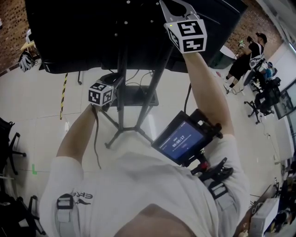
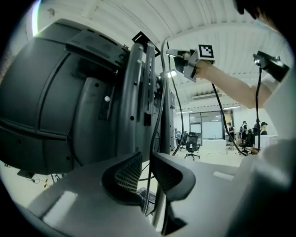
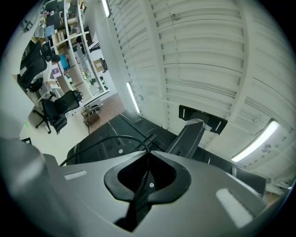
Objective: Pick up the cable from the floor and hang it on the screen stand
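The thin black cable (image 1: 95, 143) hangs from my left gripper (image 1: 114, 82), which sits low beside the screen stand's post (image 1: 122, 69). In the left gripper view the cable (image 2: 159, 106) runs down between the jaws of the left gripper (image 2: 146, 159). A narrow gap shows between them, so they stand open around it. My right gripper (image 1: 177, 3) is raised against the back of the big black screen (image 1: 92, 28). Its tips (image 3: 148, 152) are shut on the cable (image 3: 101, 141), which arcs away over the screen's back. The left gripper view shows the right gripper (image 2: 173, 53) high by the stand post (image 2: 138, 92).
The stand's splayed legs and base shelf (image 1: 134, 95) spread over the pale floor. Yellow-black tape (image 1: 63, 92) marks the floor at left. A tablet (image 1: 182, 139) hangs at the person's chest. People and office chairs (image 1: 245, 55) are at far right; a mount bracket (image 3: 201, 118) juts above the screen.
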A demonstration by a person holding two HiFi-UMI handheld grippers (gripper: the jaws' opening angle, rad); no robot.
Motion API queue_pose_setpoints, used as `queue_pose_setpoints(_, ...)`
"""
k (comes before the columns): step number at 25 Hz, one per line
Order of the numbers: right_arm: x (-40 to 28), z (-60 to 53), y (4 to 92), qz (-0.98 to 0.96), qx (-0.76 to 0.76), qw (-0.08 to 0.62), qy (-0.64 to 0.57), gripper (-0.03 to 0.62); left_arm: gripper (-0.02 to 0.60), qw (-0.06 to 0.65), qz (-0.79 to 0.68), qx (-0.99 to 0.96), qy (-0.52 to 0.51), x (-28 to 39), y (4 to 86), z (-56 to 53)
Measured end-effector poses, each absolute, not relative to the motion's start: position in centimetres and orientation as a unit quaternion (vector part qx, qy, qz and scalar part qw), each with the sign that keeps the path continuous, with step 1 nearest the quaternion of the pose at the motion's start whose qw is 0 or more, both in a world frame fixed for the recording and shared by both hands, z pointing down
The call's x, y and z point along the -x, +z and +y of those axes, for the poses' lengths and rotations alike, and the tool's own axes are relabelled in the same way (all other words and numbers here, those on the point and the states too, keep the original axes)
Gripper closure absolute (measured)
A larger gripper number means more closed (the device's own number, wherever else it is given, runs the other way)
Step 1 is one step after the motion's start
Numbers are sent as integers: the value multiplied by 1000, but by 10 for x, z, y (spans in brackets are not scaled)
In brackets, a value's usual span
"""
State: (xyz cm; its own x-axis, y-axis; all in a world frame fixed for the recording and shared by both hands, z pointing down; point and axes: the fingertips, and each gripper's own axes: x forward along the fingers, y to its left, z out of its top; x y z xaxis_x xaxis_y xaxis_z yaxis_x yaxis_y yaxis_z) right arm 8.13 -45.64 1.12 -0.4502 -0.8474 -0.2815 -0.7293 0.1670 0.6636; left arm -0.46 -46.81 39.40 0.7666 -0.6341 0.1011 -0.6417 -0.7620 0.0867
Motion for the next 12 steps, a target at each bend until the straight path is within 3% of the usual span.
queue_pose_setpoints(12,-89,-456,9,-759,-523,78,-379,566,543,50,-333,-939,69,9,424,-454)
